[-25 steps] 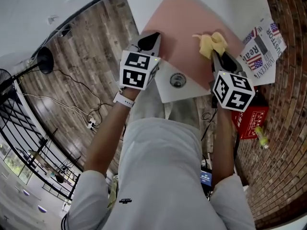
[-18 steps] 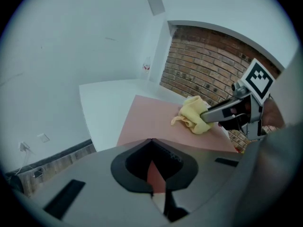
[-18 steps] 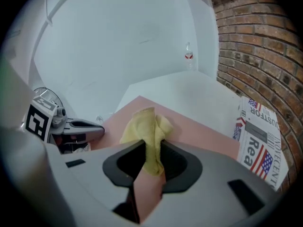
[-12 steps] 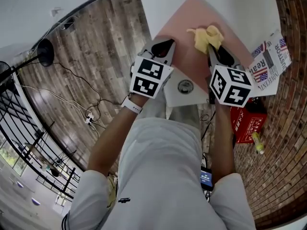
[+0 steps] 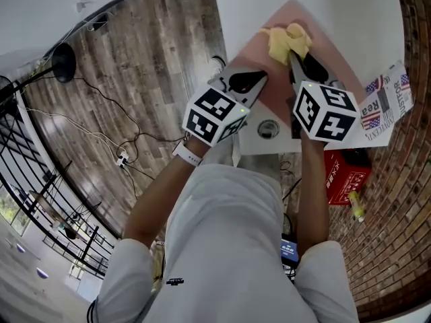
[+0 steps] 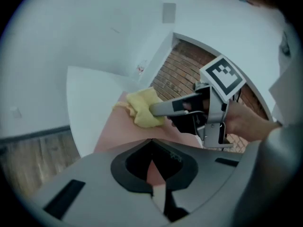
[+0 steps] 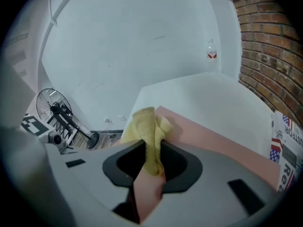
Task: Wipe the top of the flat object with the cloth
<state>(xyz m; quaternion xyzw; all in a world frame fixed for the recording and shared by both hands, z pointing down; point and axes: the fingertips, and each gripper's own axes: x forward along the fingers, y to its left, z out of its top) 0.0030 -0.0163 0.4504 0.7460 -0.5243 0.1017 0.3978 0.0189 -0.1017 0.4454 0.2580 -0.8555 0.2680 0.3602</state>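
A pink flat board [image 5: 275, 86] lies on the white table [image 5: 350, 19]. My right gripper [image 5: 298, 58] is shut on a crumpled yellow cloth [image 5: 288, 40], which presses on the board near its far corner. In the right gripper view the cloth [image 7: 149, 124] bulges out past the right gripper [image 7: 151, 148] onto the board [image 7: 222, 138]. My left gripper [image 5: 250, 79] is shut and holds nothing; it sits over the board's near left edge. The left gripper view shows the left gripper [image 6: 151, 143] above the board [image 6: 120, 134], with the cloth [image 6: 142, 108] and right gripper [image 6: 163, 109] ahead.
A newspaper [image 5: 380, 116] lies on the table at the right. A round cable hole [image 5: 268, 128] sits in the table's near edge. A red box [image 5: 347, 170] stands on the brick floor below. A small bottle [image 7: 211, 51] stands at the table's far corner.
My right gripper has pushed the cloth across the board from its right side toward its far corner. My left gripper has moved further onto the board, still shut.
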